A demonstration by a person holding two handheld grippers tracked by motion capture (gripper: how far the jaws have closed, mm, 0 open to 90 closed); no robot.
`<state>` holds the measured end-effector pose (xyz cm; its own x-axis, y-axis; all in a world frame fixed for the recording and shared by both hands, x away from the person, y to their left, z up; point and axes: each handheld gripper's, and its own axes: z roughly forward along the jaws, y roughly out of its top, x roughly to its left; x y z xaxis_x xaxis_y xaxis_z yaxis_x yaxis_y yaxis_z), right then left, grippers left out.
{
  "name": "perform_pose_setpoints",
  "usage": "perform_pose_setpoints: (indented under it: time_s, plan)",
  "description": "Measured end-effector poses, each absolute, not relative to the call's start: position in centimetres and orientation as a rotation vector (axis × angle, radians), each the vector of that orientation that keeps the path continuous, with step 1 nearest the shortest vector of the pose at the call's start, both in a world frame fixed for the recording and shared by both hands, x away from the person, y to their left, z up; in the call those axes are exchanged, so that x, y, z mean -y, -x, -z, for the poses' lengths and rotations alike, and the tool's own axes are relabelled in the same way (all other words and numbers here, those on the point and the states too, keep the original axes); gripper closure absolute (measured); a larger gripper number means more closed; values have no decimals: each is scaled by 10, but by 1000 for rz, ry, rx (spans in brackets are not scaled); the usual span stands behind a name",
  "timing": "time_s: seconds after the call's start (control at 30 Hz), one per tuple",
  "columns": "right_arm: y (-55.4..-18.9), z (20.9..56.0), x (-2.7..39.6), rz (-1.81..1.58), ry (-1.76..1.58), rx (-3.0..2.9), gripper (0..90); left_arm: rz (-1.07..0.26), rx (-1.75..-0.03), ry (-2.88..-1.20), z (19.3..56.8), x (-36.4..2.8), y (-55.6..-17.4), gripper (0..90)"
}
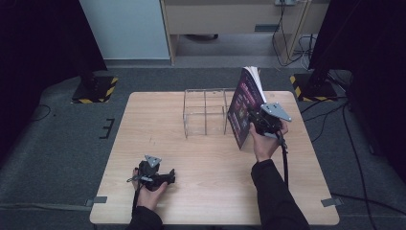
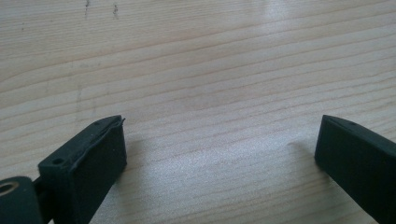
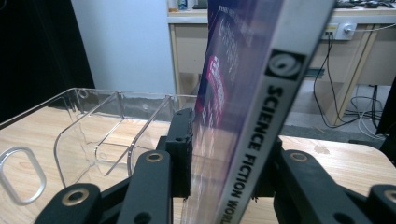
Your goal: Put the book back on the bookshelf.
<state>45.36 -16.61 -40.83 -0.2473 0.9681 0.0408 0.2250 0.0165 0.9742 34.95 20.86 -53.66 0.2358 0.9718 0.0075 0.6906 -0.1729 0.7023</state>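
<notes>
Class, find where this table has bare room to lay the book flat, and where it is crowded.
Bare wood lies between the left gripper and the right gripper, and along the table left of the clear organizer. It is crowded at the far right, where the book stands beside it.

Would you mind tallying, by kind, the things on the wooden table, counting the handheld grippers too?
Purple-covered paperback books, standing upright: 1
Clear acrylic divided organiser racks: 1
Black two-jaw handheld grippers: 2, the left gripper over bare wooden table, the right gripper around the book
Total: 4
</notes>
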Motion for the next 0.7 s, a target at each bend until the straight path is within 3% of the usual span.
perform_pose_setpoints:
  time_s: [0.37, 0.47, 0.53, 0.7]
  plan:
    - [-450, 407, 171, -1313, -1247, -1578, 511, -630, -1518, -1937, 537, -209, -349, 14]
    - [-450, 409, 176, -1325, -1249, -1593, 582, -630, -1519, -1937, 537, -209, -349, 14]
    - [-449, 409, 178, -1312, -1246, -1602, 688, -630, -1518, -1937, 537, -209, -349, 13]
    - [-450, 409, 180, -1313, -1275, -1593, 758, -630, -1518, -1938, 537, -209, -349, 13]
